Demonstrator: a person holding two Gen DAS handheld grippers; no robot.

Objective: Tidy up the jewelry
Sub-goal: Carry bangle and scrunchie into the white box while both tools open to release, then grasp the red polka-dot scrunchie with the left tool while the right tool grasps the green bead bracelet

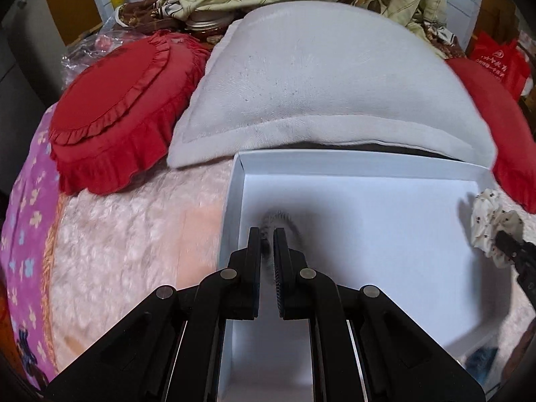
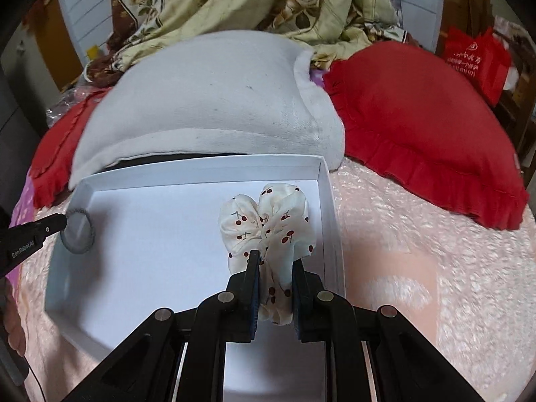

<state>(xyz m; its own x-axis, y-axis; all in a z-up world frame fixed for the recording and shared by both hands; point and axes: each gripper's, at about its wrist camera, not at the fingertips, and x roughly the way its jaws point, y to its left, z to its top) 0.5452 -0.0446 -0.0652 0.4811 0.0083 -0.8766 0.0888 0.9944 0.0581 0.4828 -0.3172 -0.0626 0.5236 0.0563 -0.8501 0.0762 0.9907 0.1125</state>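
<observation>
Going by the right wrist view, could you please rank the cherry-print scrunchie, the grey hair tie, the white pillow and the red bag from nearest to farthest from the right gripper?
1. Cherry-print scrunchie: clamped in the right gripper, over the white box.
2. Grey hair tie: at the box's left side, held by the left gripper.
3. White pillow: behind the box.
4. Red bag: far upper right.

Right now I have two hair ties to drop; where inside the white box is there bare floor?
The shallow white cardboard box holds nothing else. Bare floor runs through the middle, between the grey elastic hair tie in the left hand-held gripper by the left wall and the cherry-print cream scrunchie in the right hand-held gripper by the right wall. It is crowded only beyond the far wall, at the grey pillow.
</observation>
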